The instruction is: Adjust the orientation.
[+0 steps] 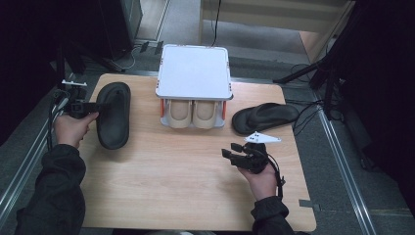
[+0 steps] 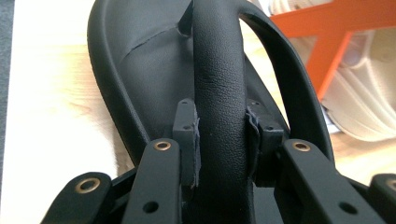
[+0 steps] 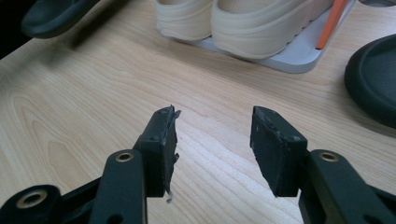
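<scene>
A black flip-flop sandal point(image 1: 113, 117) lies at the left of the wooden table point(image 1: 186, 186). My left gripper point(image 1: 99, 105) reaches over it from the left and is shut on its thick strap point(image 2: 219, 84); in the left gripper view both pads press the strap's sides at my left gripper point(image 2: 219, 128). The other black sandal point(image 1: 264, 116) rests at the right, beside the shoe rack. My right gripper point(image 1: 231, 150) hovers over bare wood at the front right, open with nothing between its jaws, as its own view shows point(image 3: 212, 140).
A small rack with a white top point(image 1: 194, 71) and orange posts point(image 2: 336, 56) stands at the back middle. A pair of beige shoes point(image 1: 191, 113) sits on its lower shelf. Table edges run close to both hands.
</scene>
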`<state>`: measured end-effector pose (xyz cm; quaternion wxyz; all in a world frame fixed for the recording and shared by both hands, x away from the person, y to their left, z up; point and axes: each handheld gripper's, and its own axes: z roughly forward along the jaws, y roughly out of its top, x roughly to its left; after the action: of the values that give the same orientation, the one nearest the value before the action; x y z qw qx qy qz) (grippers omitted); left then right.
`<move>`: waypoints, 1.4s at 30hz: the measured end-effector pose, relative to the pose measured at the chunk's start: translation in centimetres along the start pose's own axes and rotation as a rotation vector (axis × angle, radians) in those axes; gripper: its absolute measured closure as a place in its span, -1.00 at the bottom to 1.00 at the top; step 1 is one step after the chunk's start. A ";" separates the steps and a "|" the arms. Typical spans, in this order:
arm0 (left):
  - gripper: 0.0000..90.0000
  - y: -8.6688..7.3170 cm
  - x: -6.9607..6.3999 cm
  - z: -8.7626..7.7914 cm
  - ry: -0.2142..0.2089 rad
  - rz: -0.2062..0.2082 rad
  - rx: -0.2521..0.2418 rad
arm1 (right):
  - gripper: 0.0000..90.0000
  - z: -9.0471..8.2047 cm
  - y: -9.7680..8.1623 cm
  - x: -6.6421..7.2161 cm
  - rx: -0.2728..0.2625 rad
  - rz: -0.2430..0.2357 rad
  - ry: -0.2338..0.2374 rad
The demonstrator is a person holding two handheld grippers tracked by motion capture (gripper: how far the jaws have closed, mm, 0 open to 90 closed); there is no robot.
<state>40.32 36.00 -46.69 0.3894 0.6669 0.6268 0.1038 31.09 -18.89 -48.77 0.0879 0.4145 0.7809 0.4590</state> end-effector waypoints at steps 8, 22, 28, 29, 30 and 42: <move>0.56 -1.6 -1.9 -1.6 -0.027 0.014 0.004 | 0.15 -0.1 0.1 -0.5 -0.013 0.003 -0.008; 0.56 -6.5 -6.8 -3.9 -0.110 0.064 0.011 | 0.15 0.3 0.6 -0.9 -0.010 0.004 -0.011; 0.56 -8.6 -8.9 -3.8 -0.148 0.081 0.046 | 0.15 0.4 0.8 -1.0 -0.014 0.006 -0.008; 0.56 -8.9 -9.2 -3.7 -0.152 0.084 0.057 | 0.15 0.4 0.8 -1.0 -0.014 0.005 -0.010; 0.55 -9.2 -9.6 -3.6 -0.156 0.089 0.062 | 0.15 0.5 0.9 -1.0 -0.012 0.007 -0.010; 0.55 -11.4 -13.2 -2.3 -0.221 0.139 0.102 | 0.16 0.6 1.1 -1.2 -0.019 0.002 -0.008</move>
<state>27.71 23.75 -47.90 0.4133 0.7350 0.5369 0.0244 32.78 -19.11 -48.51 0.0947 0.4164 0.7756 0.4649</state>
